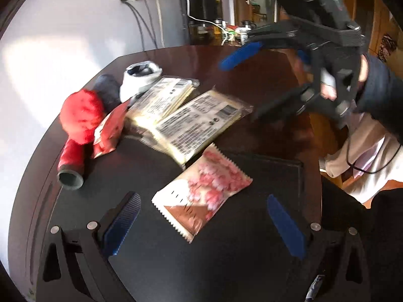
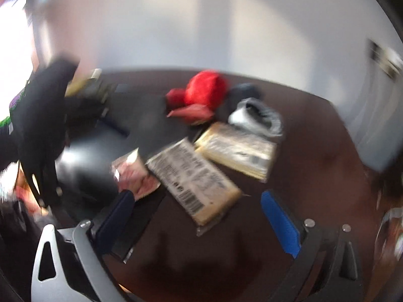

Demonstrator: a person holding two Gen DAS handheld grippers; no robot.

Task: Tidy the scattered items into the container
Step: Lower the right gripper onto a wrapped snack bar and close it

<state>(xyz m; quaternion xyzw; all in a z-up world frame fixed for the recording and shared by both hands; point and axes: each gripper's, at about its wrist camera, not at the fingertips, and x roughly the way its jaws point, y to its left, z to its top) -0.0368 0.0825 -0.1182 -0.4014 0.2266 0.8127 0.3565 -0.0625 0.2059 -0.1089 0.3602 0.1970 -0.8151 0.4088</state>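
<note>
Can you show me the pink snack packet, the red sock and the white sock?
Pink snack packet (image 1: 201,196): left wrist view, middle of its front.
Red sock (image 1: 81,117): left wrist view, bunched upper part.
White sock (image 2: 257,117): right wrist view, middle.

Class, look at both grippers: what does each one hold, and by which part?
Nothing is held. The left gripper stands open over the pink snack packet; the right gripper is open too, with nothing gripped.
</note>
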